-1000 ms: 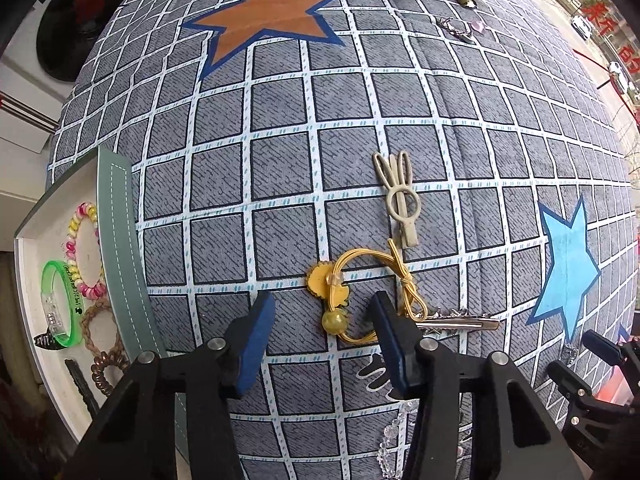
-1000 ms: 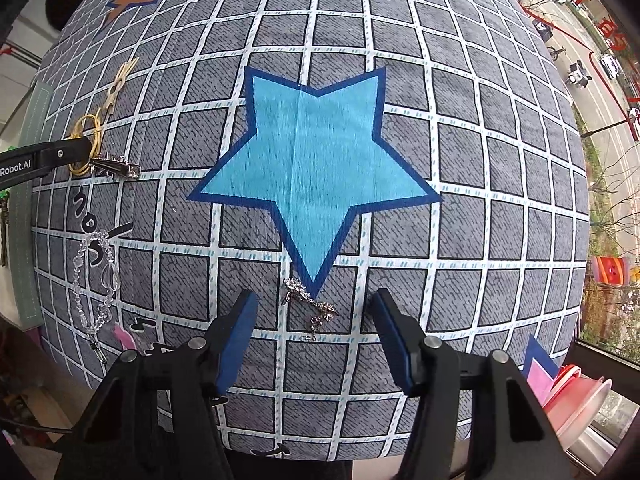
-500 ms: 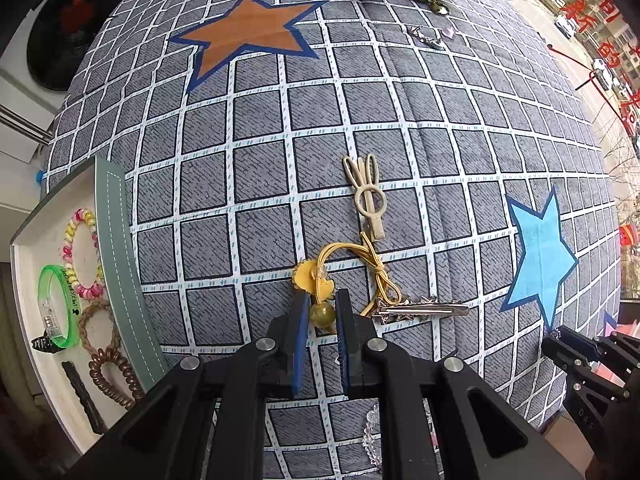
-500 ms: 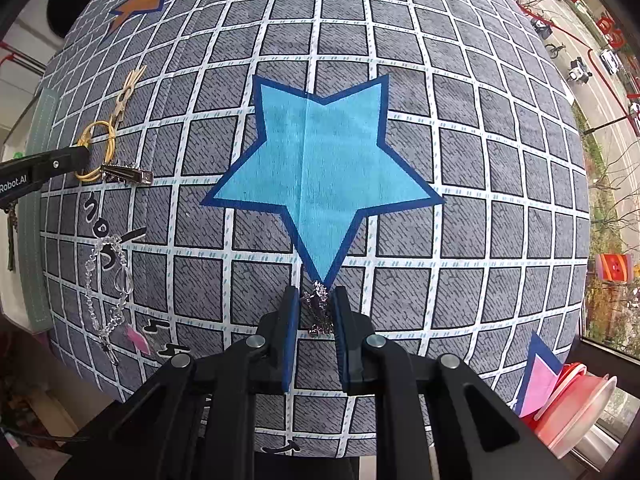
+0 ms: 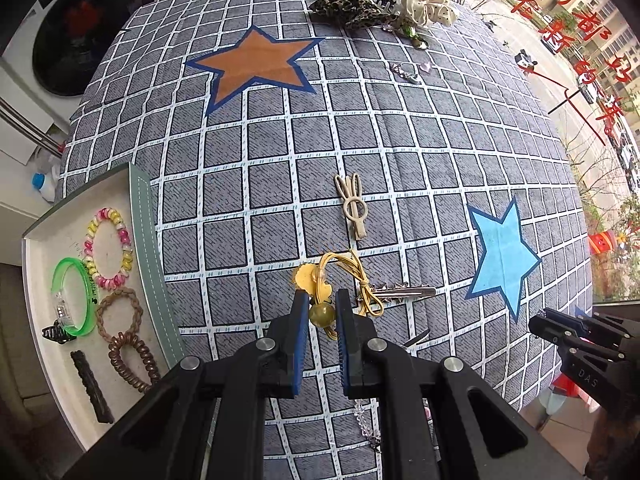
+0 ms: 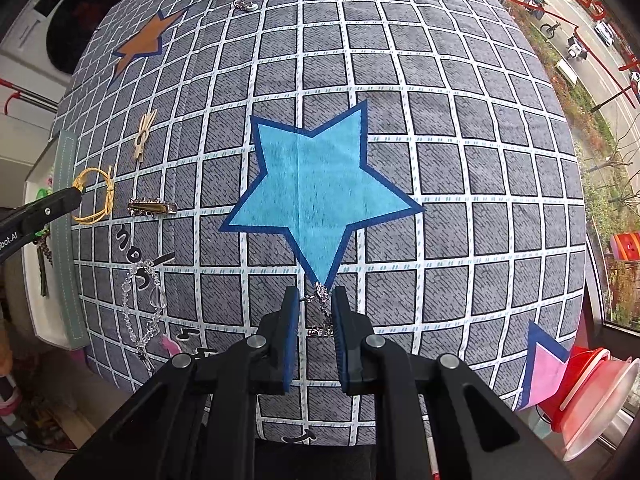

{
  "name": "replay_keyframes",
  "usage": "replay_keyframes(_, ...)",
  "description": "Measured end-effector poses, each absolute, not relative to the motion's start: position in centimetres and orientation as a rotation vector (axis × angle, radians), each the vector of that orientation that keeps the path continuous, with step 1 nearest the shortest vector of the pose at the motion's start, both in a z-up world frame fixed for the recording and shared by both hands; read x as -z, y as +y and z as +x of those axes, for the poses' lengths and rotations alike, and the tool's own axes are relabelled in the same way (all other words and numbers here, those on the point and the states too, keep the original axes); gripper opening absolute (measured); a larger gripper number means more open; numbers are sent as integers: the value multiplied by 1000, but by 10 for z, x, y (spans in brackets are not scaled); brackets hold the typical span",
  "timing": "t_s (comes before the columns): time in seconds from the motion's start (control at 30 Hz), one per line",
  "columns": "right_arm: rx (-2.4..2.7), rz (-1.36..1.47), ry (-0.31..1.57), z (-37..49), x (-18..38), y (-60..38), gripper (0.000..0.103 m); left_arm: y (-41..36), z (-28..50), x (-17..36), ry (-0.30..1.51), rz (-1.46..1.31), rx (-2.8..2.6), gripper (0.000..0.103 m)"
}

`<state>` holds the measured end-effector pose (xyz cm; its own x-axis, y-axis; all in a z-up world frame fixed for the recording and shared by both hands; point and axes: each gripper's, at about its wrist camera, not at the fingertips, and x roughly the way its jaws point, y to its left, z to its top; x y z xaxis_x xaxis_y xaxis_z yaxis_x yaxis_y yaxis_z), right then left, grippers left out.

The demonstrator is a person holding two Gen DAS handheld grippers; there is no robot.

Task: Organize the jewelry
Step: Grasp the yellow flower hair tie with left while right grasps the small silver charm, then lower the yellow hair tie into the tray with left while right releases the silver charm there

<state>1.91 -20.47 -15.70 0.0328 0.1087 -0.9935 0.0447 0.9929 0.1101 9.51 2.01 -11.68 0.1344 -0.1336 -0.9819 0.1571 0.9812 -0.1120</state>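
You are holding a yellow hair tie [image 5: 320, 314] by its bead in your left hand-held gripper [image 5: 321, 320], and your right hand-held gripper [image 6: 316, 312] is pinching a small silver chain piece [image 6: 320, 300] at the near tip of the blue star. The tray [image 5: 140, 216] on the left is already holding several bracelets and hair ties; the beige clip [image 5: 352, 210], silver clip [image 5: 400, 291], crystal bracelet [image 6: 144, 304] and the far scrunchies [image 5: 384, 10] are still lying on the counter [image 5: 400, 128].

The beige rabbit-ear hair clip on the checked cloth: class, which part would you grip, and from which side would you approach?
Grip the beige rabbit-ear hair clip across its narrow straight stem, below the ring. It lies flat with the ears pointing away and the stem towards the left hand-held gripper, so come from above on the near side, fingers either side of the stem. The looped ears are wider and probably less secure.
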Motion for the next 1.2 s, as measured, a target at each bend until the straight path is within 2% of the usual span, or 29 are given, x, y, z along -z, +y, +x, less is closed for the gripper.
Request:
replay_keyframes(0.47,-123,112,1497,39,112,-170,18,70,74,83,1354,-52,203,20)
replay_keyframes(0.9,-315,22,1457,75,85,-78,17,148,41,70,1324,-143,68,20)
replay_keyframes(1.2,-489,-71,1444,83,77,7,18,208,4,80,1344,-225,-63,20)
